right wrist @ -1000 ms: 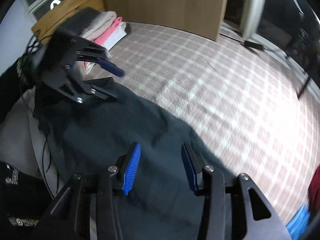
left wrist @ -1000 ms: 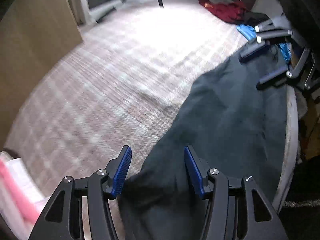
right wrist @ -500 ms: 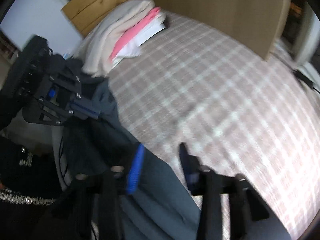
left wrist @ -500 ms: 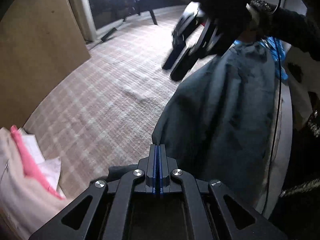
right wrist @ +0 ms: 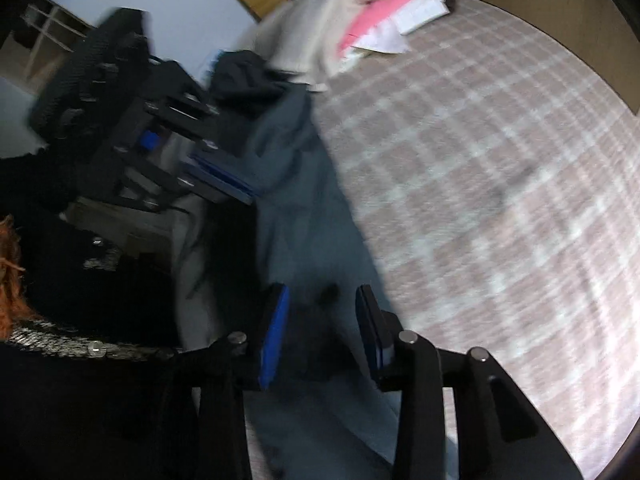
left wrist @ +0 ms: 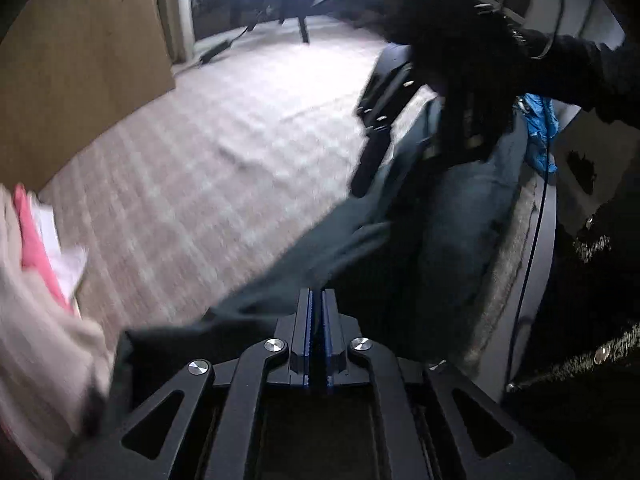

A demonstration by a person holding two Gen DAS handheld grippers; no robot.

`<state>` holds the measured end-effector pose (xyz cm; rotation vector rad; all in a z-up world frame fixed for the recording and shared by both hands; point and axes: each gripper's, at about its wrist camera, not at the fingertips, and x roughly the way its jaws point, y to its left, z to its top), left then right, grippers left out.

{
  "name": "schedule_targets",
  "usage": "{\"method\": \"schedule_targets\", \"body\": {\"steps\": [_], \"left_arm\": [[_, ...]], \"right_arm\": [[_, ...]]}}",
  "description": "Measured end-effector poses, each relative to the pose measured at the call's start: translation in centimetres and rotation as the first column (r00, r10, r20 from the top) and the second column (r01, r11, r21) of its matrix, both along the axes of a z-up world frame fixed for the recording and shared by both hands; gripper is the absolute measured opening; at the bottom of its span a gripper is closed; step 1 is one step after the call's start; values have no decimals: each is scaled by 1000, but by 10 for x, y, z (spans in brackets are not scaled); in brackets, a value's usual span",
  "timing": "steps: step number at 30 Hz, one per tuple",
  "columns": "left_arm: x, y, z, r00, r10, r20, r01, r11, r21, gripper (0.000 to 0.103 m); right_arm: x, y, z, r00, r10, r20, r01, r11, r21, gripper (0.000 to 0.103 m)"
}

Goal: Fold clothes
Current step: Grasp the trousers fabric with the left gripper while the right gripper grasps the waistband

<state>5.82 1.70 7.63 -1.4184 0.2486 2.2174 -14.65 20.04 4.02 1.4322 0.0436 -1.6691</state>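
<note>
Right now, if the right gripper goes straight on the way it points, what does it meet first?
Most likely the dark grey garment. The right gripper has its jaws opening, with the cloth lying between and just beyond them, so it would meet that fabric before the checked bed cover. Depth is unclear through the blur.

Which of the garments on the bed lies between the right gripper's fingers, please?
The dark grey-blue garment, spread loose along the bed's edge. The cream and pink clothes lie stacked far off by the headboard, and the right gripper is opening around it.
</note>
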Motion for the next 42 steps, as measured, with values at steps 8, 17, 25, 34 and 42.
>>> {"method": "schedule_targets", "body": {"steps": [8, 17, 25, 34, 42], "left_arm": [[20, -16, 18, 989, 146, -33, -147, 989, -18, 19], [16, -14, -11, 989, 145, -2, -145, 989, -27, 23], [31, -33, -51, 974, 208, 90, -204, 978, -50, 23], [32, -36, -52, 976, 198, 92, -197, 980, -21, 27], [32, -30, -53, 982, 163, 91, -161, 986, -30, 37]], "right_arm": [[21, -26, -25, 995, 49, 86, -51, 998, 22, 23], [4, -47, -25, 999, -27, 20, 27, 1000, 1, 28], [-38, -69, -38, 991, -121, 50, 125, 988, -89, 40], [-100, -8, 6, 856, -477, -199, 476, 878, -55, 40], [-69, -37, -10, 974, -214, -73, 220, 970, 100, 5]]}}
